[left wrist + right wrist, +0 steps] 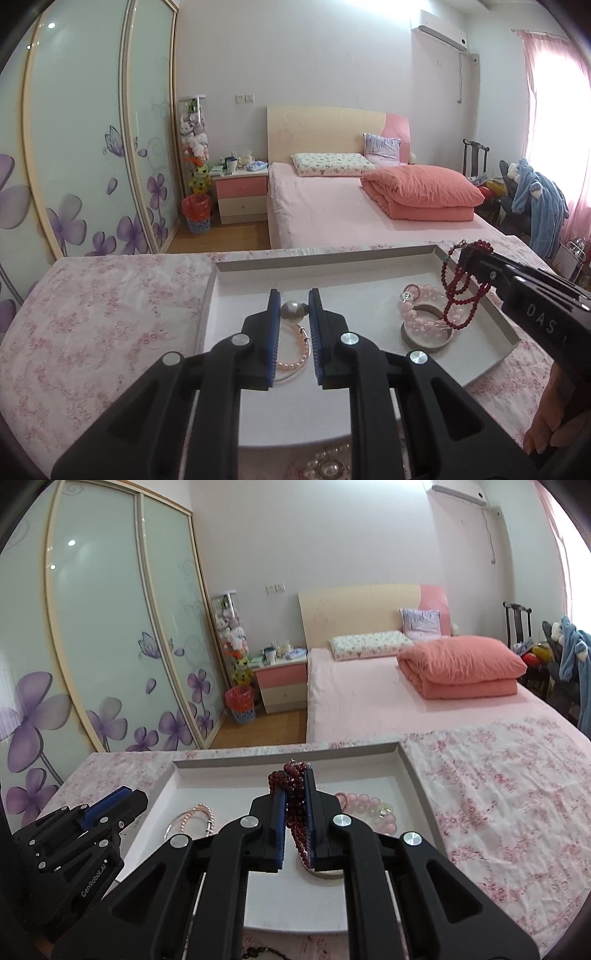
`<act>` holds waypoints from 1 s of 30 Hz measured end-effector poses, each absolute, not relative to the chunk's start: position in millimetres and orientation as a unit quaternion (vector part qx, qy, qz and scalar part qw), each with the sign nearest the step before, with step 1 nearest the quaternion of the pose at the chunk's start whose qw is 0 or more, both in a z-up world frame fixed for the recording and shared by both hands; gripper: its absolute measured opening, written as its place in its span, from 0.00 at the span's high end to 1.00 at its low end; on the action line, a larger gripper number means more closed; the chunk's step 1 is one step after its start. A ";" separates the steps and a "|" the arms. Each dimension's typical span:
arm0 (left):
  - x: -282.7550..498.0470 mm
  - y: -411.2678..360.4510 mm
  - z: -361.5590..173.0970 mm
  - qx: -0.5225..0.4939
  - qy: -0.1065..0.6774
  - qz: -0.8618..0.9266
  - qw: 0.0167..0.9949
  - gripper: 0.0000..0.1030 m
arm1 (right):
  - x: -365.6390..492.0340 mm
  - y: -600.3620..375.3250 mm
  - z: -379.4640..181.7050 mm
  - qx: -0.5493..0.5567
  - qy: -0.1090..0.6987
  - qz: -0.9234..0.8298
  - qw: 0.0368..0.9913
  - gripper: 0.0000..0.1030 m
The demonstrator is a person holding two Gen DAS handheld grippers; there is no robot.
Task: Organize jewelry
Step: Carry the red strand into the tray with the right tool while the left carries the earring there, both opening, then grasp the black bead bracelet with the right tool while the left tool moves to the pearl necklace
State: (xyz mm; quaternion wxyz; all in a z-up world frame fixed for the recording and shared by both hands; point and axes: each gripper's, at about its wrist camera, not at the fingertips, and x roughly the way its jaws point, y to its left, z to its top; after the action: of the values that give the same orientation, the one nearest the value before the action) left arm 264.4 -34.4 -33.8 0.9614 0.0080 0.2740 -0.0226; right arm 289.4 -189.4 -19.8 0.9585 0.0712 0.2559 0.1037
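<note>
A shallow white tray (pixel 332 263) sits on a pink floral cloth. My left gripper (pixel 294 299) is open above the tray's left half, its jaws either side of a large grey pearl (pixel 291 312) on a thin hoop with small pink pearls (pixel 295 363). My right gripper (pixel 294 775) is shut on a dark red bead necklace (pixel 295 808), holding it over the tray's right half (pixel 402 755). The necklace hangs in loops in the left wrist view (pixel 460 301) above a pink bead bracelet (pixel 421 321) and a silver bangle (pixel 424 339).
A white pearl piece (pixel 328 467) lies on the cloth in front of the tray. A dark bead strand (pixel 264 952) lies at the near edge. The floral cloth (pixel 498 794) spreads to the right. A pink bed (pixel 332 206) and sliding wardrobe doors (pixel 85 147) stand behind.
</note>
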 end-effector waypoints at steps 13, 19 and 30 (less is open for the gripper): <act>284.0 -31.3 -50.7 0.003 0.297 -0.023 0.954 0.84 | 309.4 -189.8 -38.1 0.087 0.298 0.106 0.945 0.90; 288.1 -25.3 -53.3 -0.013 0.307 -0.023 0.951 0.73 | 307.3 -192.7 -39.3 0.086 0.298 0.102 0.945 0.57; 283.2 -8.6 -46.6 -0.041 0.310 -0.016 0.950 0.70 | 297.8 -196.4 -37.0 0.081 0.293 0.100 0.947 0.58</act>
State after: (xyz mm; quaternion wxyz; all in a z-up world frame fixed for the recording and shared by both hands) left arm 283.2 -8.6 -46.6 0.9497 -0.0412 0.3100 -0.0163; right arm 297.8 -196.4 -37.0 0.9475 0.0811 0.2928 0.1002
